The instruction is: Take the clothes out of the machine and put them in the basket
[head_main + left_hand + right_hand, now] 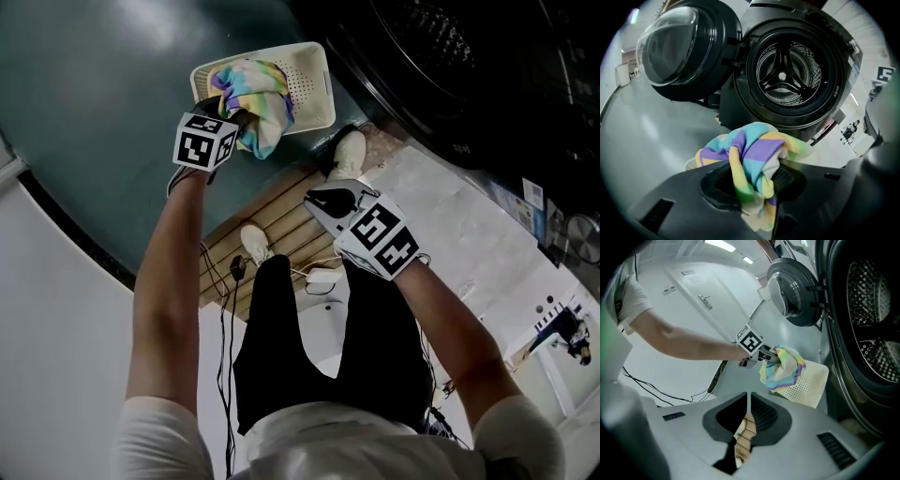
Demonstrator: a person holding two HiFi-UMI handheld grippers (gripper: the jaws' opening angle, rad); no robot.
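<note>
A pastel striped cloth (258,94) hangs over the cream perforated basket (309,56) on the floor. My left gripper (236,114) is shut on that cloth; in the left gripper view the cloth (752,154) is bunched between the pads and spills out in front of them. The right gripper view shows the cloth (783,369) dangling just above the basket (811,385). My right gripper (323,199) hovers lower right of the basket, jaws together with nothing in them (748,413). The machine's drum (787,70) stands open and looks dark inside.
The round glass door (679,47) is swung wide to the left of the drum. A slatted wooden mat (281,211) lies under the person's white shoes (349,150). Black cables (225,291) trail over the floor beside the person's legs.
</note>
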